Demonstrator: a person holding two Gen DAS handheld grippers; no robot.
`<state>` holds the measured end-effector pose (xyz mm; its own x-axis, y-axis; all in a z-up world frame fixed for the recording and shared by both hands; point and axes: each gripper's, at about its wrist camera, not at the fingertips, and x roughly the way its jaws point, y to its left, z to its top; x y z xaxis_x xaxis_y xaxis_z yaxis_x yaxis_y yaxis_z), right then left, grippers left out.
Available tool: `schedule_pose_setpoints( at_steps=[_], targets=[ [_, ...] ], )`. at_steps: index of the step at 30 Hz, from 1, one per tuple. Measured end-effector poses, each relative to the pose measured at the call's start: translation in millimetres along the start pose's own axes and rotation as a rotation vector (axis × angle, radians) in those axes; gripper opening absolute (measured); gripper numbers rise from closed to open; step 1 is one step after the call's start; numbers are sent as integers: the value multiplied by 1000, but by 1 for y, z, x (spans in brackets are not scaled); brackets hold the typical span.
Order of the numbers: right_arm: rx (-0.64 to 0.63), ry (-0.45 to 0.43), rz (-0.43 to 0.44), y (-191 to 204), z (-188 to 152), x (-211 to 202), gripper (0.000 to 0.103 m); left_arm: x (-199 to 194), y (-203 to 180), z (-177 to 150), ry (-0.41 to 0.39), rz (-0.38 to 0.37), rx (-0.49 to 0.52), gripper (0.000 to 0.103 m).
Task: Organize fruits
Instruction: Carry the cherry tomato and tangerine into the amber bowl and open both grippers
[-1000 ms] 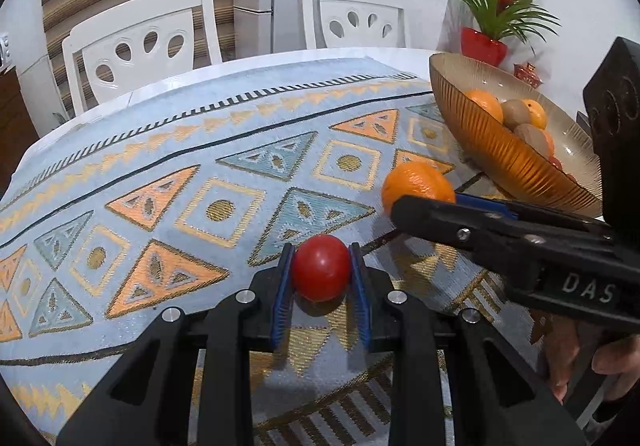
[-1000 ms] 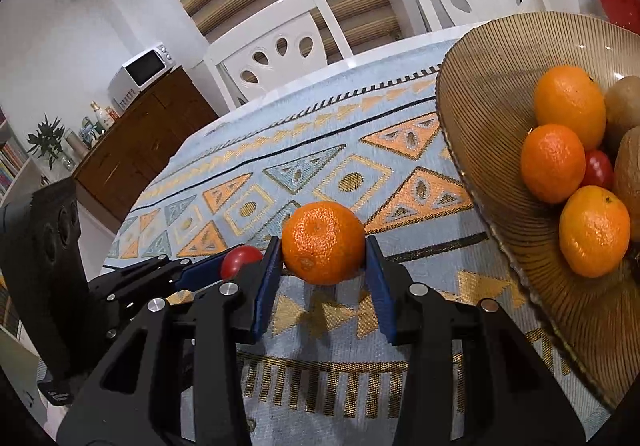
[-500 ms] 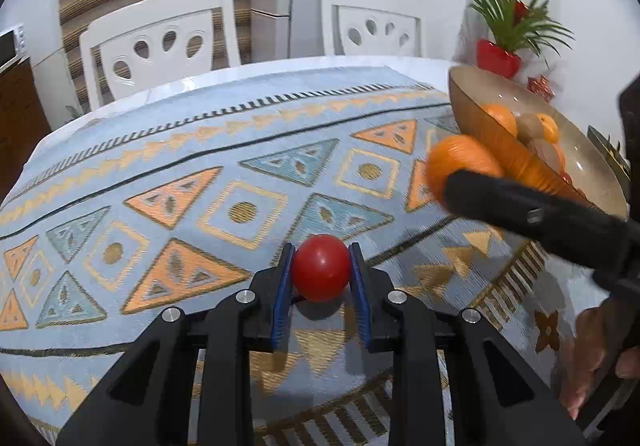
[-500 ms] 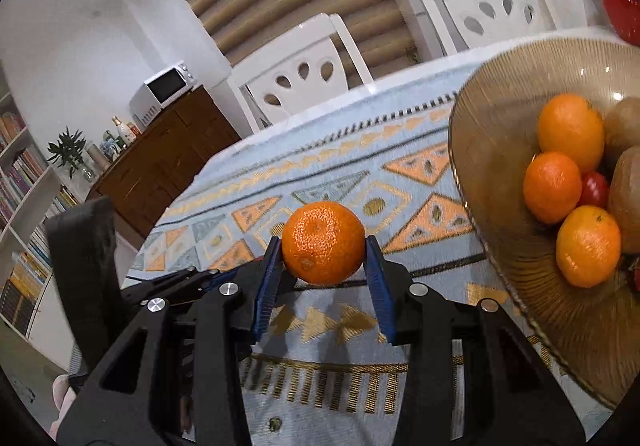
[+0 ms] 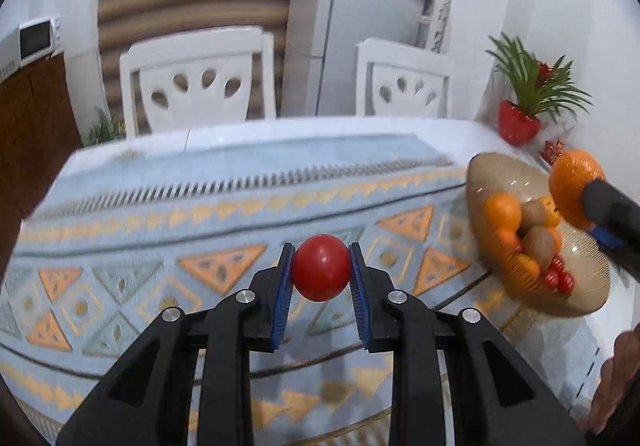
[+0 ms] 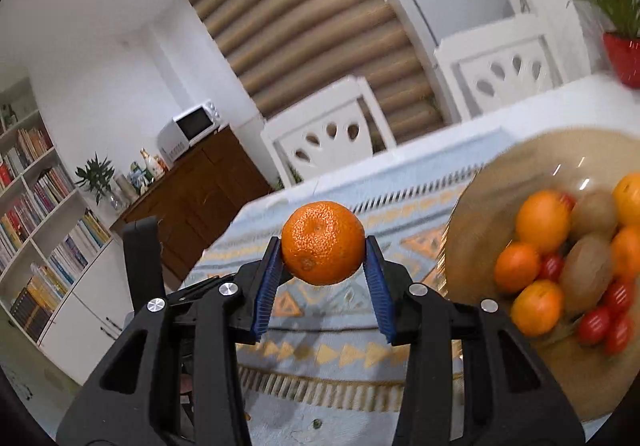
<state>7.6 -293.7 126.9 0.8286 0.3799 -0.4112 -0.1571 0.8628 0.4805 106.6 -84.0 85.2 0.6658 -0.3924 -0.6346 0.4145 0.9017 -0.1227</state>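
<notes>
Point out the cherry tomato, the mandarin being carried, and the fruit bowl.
cherry tomato (image 5: 321, 267), left wrist view, centre of its red skin
mandarin (image 6: 322, 242), right wrist view, front of its peel
fruit bowl (image 6: 478, 202), right wrist view, bare inner wall

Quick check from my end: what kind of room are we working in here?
Most likely a home dining area: white dining chairs around a table with a patterned cloth, a fridge behind them, and a microwave on a wooden sideboard beside bookshelves.

Black grippers (image 5: 320, 278), blue pads (image 5: 281, 310), silver screws
</notes>
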Motion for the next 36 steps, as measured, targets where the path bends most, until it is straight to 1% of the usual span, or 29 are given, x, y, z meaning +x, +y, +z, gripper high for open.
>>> schedule_pose_setpoints(
  at_steps=[3,5,10,14,17,20,22,29,32,34,36],
  targets=[
    [-10,-38,-49,-11,21,-23,42,-6,-16,14,-24,-30,2,26],
    [-5,-39,-72,-20,30,-32,42,-9,-32,22,-40,-48,13,26],
    [5,-52,-184,-53,43,-60,42,-3,-75,37,-22,-122,12,26],
    [28,-52,-275,-80,45,-76,42,2,-109,35,-10,-152,48,26],
    [56,-35,-344,-101,44,-86,42,6,-135,33,10,-180,81,26],
    [77,-28,-383,-116,40,-95,42,11,-159,27,27,-216,121,26],
    [90,-21,-403,-124,38,-100,42,13,-171,22,37,-221,150,26],
    [96,16,-469,-134,30,-111,42,21,-199,12,89,-257,195,26],
    [94,43,-537,-134,27,-111,42,23,-210,7,107,-268,220,26],
    [96,61,-550,-135,24,-112,42,24,-216,4,115,-272,230,26],
    [107,73,-542,-137,23,-112,43,24,-220,3,120,-277,234,26]
  ],
)
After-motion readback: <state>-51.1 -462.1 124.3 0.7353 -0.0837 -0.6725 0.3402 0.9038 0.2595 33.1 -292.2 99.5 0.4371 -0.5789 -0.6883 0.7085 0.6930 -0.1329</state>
